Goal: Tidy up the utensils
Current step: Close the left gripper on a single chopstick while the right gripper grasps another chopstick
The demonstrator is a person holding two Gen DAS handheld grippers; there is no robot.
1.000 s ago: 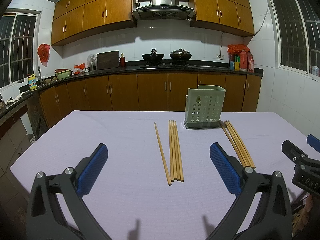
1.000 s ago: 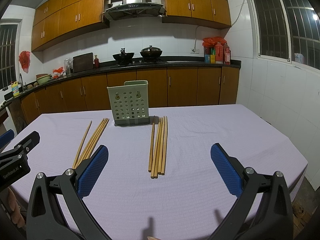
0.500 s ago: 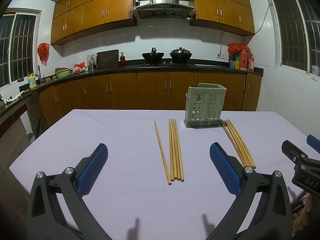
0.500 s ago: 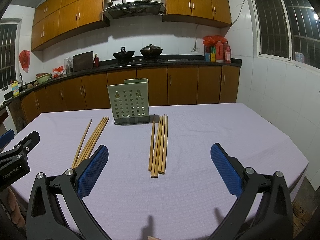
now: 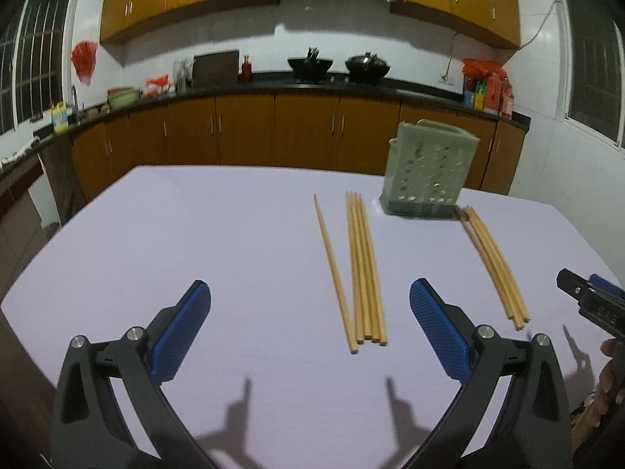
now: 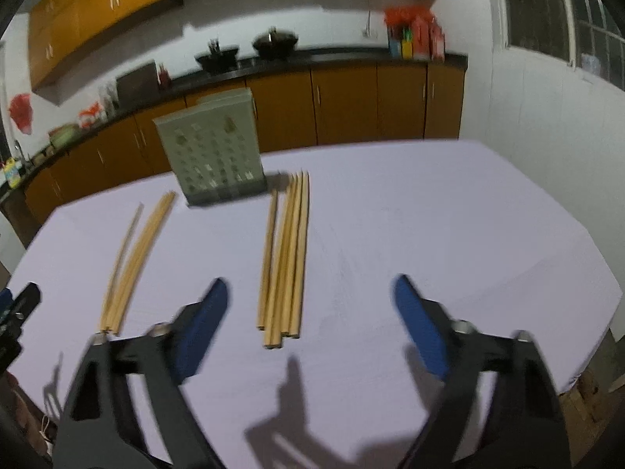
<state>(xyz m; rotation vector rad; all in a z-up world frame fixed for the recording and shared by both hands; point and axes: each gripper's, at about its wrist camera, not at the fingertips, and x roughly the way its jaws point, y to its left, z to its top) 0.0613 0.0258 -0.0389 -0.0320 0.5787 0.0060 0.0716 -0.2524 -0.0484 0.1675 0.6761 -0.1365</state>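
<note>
Both grippers lined up on the chopsticks, nothing picked up yet

Nearest, bottom of each frame: my left gripper [image 5: 308, 328] is spread wide and empty, and my right gripper [image 6: 310, 322] has its jaws closing with nothing between them. Just past each, mid-frame, a bundle lies pointing at me, so I'd guess one per hand: left bundle [image 5: 361, 269], right bundle [image 6: 287, 254]. Farthest, the green holder [image 6: 213, 152] stands upright between them on the table [image 6: 449, 234], an easy drop from both sides.
</note>
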